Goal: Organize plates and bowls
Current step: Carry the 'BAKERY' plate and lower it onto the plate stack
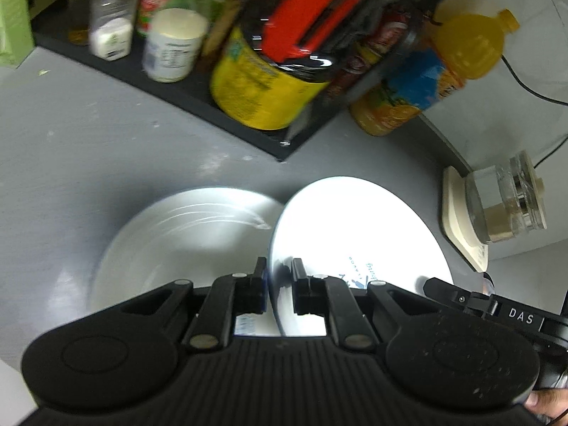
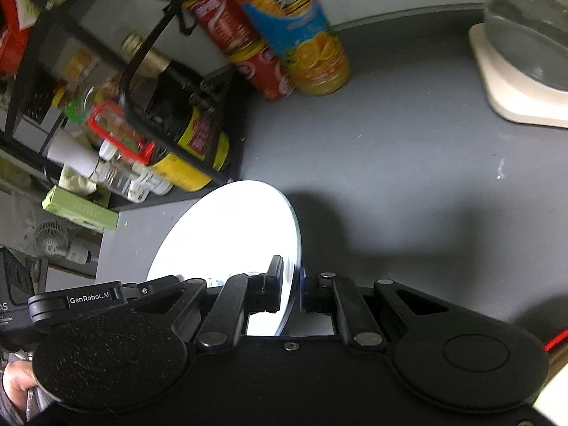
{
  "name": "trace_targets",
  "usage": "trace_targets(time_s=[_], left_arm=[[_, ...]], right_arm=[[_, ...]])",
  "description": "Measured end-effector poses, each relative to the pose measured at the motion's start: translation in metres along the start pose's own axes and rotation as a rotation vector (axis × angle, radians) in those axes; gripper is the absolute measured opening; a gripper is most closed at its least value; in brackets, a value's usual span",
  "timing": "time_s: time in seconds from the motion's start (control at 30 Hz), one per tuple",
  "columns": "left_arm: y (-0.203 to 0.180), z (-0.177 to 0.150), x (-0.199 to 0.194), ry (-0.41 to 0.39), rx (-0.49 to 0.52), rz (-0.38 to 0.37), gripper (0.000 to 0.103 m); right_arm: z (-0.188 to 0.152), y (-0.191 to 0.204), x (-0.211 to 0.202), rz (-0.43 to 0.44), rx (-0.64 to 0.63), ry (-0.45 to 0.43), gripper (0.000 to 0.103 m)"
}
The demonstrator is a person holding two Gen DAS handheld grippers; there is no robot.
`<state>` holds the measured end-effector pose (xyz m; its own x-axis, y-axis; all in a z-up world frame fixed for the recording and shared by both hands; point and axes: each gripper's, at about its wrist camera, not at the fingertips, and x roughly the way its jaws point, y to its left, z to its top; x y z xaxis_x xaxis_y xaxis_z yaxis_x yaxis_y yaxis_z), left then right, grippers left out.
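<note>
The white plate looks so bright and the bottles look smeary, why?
Left wrist view: glare washes out the held plate, and the bottles and yellow can are smeared by motion blur. Right wrist view: the plate is blown out white too, casting a dark shadow on the grey counter.

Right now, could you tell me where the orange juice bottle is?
The orange juice bottle stands on the grey counter, beside the red cans at the rack's corner.
</note>
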<state>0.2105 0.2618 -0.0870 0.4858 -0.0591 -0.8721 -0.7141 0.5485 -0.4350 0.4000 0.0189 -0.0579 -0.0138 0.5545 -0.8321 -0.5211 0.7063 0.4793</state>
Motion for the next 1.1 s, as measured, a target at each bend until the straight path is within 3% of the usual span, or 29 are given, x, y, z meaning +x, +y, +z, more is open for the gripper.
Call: trace_targets(time_s=[0.63, 1.1], left_arm=[[0.068, -0.012, -0.009, 0.038, -0.022, 0.018, 0.011], [0.084, -0.017, -0.004, 0.064, -0.025, 0.027, 0.012]], right_arm=[[-0.042, 0.043, 0.033, -0.03, -0.003, 0.039, 0.01], [-0.054, 0.056, 0.049, -0.104, -0.039, 0.068, 0.01]])
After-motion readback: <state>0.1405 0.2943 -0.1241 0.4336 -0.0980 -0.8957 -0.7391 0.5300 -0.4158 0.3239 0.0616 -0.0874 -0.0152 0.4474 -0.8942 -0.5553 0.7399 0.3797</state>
